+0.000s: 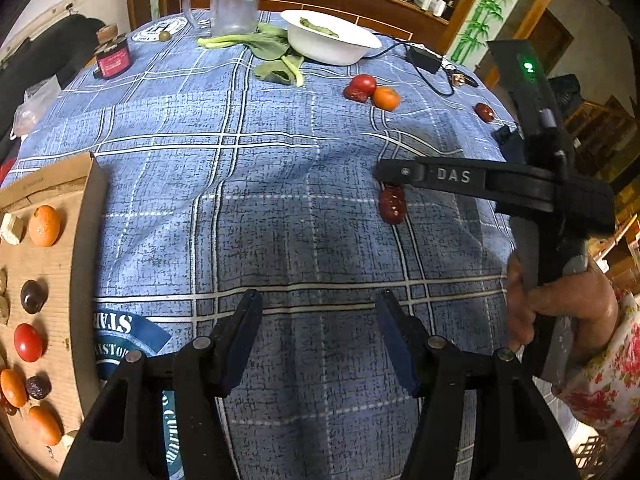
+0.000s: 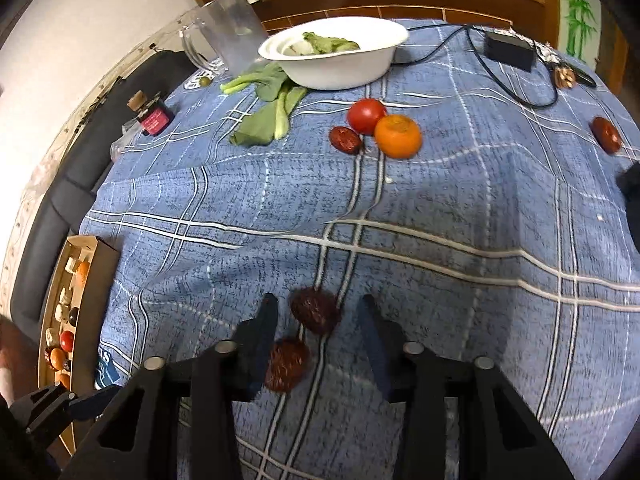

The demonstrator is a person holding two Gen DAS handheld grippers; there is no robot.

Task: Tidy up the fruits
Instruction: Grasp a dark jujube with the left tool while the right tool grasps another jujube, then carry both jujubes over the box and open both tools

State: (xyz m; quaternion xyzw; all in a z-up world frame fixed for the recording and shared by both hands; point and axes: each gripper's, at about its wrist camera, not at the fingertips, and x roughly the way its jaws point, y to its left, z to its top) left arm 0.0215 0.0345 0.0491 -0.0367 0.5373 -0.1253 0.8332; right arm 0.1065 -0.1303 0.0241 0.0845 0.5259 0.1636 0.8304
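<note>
- R tongs (image 2: pixel 318 299) pitched down over the blue cloth (image 2: pixel 440 208), well away from the cardboard tray (image 2: pixel 108 264), on its bowl-ward side.
- Two red dates sit right at the tips: far date (image 2: pixel 316 316) in the gap btwn the fingers, near date (image 2: pixel 286 364) deeper in, tucked up against the tray-side finger (image 2: pixel 260 332).
- Near date's long axis runs roughly along the fingers. Far one lies slanted across the gap.
- R jaws look apart, w/ clear cloth showing btwn the dates and the finger away from the tray. I see no squeeze on either one. The pic is blurred, so that's my read only.
- L tongs (image 1: pixel 319 294) stand about half open w/ nothing in them, closer to the tray than R.
- So R is the nearer hand for these two. I'd centre on one date before closing, or it may pinch both or kick one out.
- Tray already holds oranges, a tomato and dark fruit.
- Further from the tray lie a tomato (image 2: pixel 366 115), an orange (image 2: pixel 398 136) and a third date (image 2: pixel 346 140).
</note>
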